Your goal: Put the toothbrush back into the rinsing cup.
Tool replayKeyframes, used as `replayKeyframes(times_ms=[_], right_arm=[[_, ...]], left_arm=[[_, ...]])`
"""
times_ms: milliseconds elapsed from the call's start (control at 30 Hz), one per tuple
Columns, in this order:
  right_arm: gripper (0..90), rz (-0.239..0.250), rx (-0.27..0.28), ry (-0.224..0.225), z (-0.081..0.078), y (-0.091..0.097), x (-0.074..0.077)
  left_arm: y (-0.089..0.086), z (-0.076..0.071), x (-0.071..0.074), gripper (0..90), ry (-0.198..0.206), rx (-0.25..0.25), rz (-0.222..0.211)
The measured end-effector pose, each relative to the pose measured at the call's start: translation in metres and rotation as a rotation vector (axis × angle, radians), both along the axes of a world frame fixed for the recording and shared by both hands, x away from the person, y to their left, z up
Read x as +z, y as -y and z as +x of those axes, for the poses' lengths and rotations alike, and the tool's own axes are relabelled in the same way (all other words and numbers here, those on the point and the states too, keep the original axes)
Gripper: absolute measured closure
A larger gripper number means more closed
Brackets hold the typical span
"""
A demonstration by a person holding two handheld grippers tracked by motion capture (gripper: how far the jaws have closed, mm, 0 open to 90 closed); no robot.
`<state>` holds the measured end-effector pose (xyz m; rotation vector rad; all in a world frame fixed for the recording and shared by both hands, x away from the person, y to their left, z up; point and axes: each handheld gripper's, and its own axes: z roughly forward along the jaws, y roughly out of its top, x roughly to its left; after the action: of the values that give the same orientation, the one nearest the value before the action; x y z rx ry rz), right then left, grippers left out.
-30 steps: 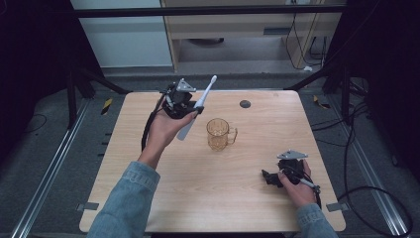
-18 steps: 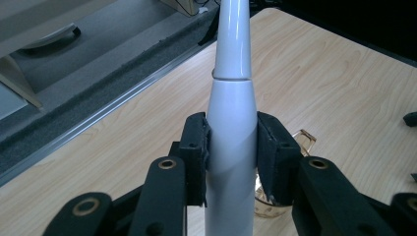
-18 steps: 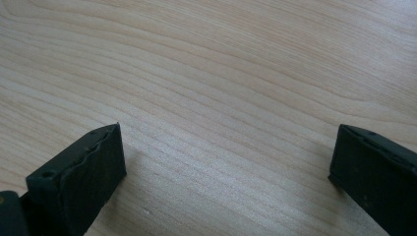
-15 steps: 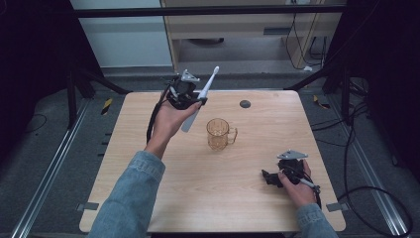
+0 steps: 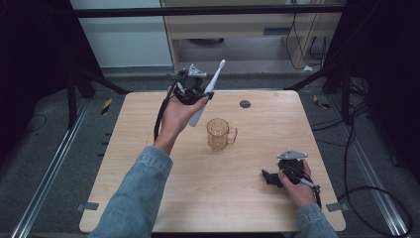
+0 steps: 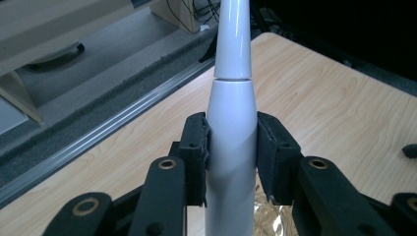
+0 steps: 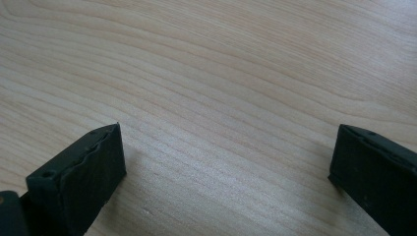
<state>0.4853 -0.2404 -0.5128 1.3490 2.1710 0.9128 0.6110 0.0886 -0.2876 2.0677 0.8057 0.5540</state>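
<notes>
I see white toothbrush [image 6: 231,147], tapered, seam near neck, clamped in left gripper [image 6: 231,157]; right gripper [image 7: 226,162] jaws apart; high view adds amber mug [image 5: 220,134].

Left gripper [image 6: 231,152] clamped on white electric toothbrush [image 6: 231,147], both black pads [image 6: 196,152] pressing handle sides. Toothbrush runs up frame centre, narrowing past seam toward neck, top cut off. Wooden table [image 6: 334,113] beneath. Amber glass [image 6: 268,221] glimpsed low between jaws. Grey floor rail [image 6: 98,132] beyond table edge.

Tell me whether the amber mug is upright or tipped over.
Upright: the amber mug stands on its base on the table, mouth up, handle to the right.
</notes>
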Motion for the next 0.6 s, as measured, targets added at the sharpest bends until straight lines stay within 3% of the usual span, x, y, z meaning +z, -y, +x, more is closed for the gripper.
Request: replayKeyframes(times_ms=[333, 500, 600], right_arm=[[0.3, 0.004, -0.002, -0.002, 0.0, 0.0, 0.0], [0.4, 0.001, 0.001, 0.0, 0.0, 0.0, 0.0], [0.3, 0.001, 0.002, 0.001, 0.0, 0.0, 0.0]], left_arm=[[0.015, 0.011, 0.002, 66.9, 0.008, -0.006, -0.029], [0.024, 0.015, -0.002, 66.9, 0.006, -0.017, -0.023], [0.029, 0.018, -0.005, 66.9, 0.0, -0.025, -0.05]])
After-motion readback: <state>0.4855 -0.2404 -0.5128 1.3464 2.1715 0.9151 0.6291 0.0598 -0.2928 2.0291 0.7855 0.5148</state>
